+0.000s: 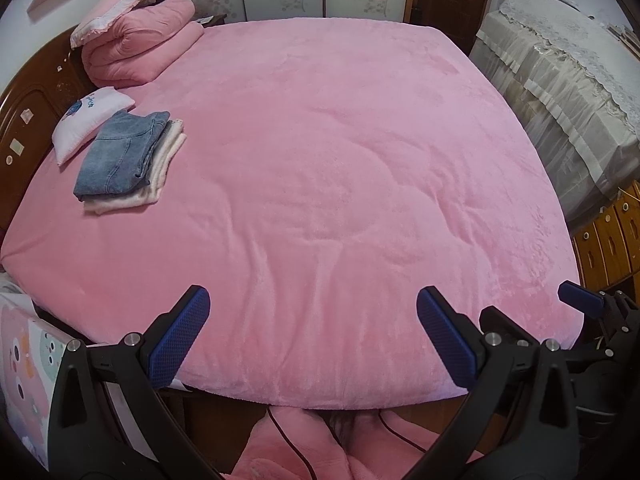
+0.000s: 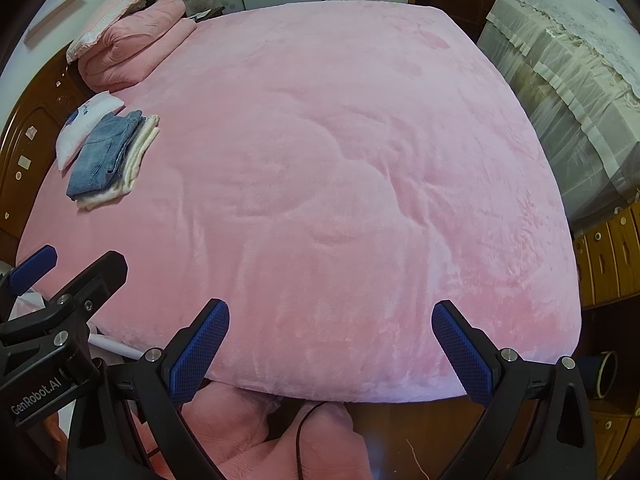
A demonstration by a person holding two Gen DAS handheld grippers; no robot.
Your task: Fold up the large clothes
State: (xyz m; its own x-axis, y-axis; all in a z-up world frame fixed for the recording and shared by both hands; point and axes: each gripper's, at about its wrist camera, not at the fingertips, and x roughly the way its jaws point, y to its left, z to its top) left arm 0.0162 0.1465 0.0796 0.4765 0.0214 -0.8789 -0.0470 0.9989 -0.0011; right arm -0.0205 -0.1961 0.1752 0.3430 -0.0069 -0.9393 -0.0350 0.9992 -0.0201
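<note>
A stack of folded clothes lies at the left of the pink bed (image 1: 320, 140) (image 2: 320, 140): folded blue jeans (image 1: 120, 152) (image 2: 102, 152) on top of a folded cream garment (image 1: 160, 176) (image 2: 136, 160). My left gripper (image 1: 312, 332) hangs open over the bed's near edge, nothing between its blue pads. My right gripper (image 2: 330, 344) is also open and empty above the same edge. In the left wrist view, the right gripper's fingers (image 1: 580, 300) show at the right. In the right wrist view, the left gripper's fingers (image 2: 34, 264) show at the left. Pink fleece fabric (image 1: 288, 448) (image 2: 280, 440) lies below the bed edge.
A rolled pink quilt (image 1: 140, 44) under a pink pillow (image 1: 124, 0) sits at the head of the bed, with a small white pillow (image 1: 88, 120) beside the stack. A wooden headboard (image 1: 28, 112) stands left. Lace-covered furniture (image 1: 560, 80) and wooden drawers (image 1: 612, 240) stand right.
</note>
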